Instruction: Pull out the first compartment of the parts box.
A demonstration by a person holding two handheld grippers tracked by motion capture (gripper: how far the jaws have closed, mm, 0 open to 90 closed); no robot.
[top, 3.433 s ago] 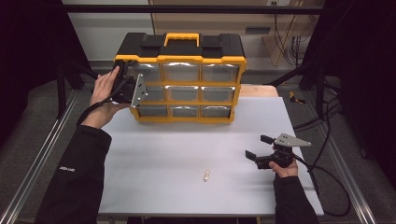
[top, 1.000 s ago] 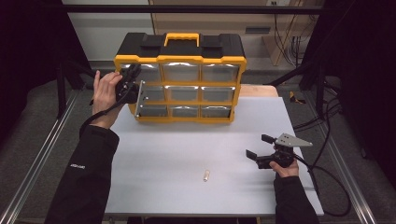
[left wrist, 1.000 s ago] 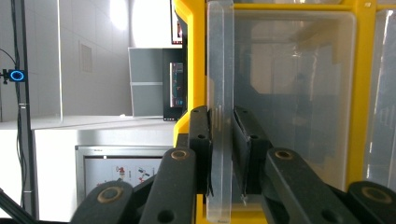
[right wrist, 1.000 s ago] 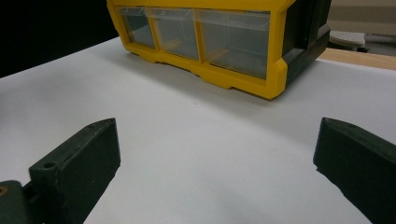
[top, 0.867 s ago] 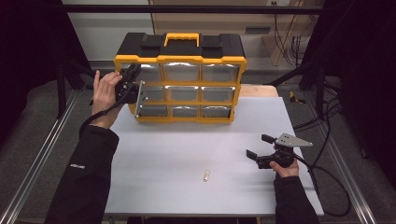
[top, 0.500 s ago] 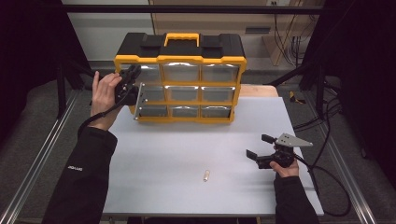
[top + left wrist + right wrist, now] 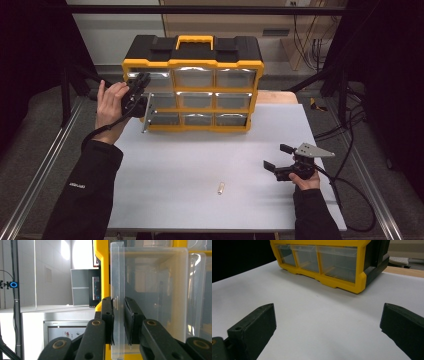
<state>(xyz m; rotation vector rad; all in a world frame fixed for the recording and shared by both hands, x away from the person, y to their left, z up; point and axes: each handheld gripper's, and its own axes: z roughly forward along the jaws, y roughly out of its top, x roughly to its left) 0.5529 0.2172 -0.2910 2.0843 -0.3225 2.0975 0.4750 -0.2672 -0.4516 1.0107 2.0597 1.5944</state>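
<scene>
Two black-jawed grippers are working at the white table [image 7: 190, 165]. The left gripper [image 7: 119, 315] is pinching the front lip of a clear plastic drawer [image 7: 150, 290], its pads pressed on either side of the thin panel. That drawer is sitting at the left end of the yellow-and-black drawer organiser [image 7: 192, 85] standing at the far side of the table, apparently in the middle row. The step in hand looks like drawing this drawer open; the next move is likely calling for a straight, level pull toward the near edge, so the lip is not slipping from the pinch. The right gripper [image 7: 327, 327], its claw spread wide and empty, is hovering over the near right of the table, close to a small pale cylindrical piece [image 7: 220, 188]. A small white mark on the left sleeve is proving too small to read.
</scene>
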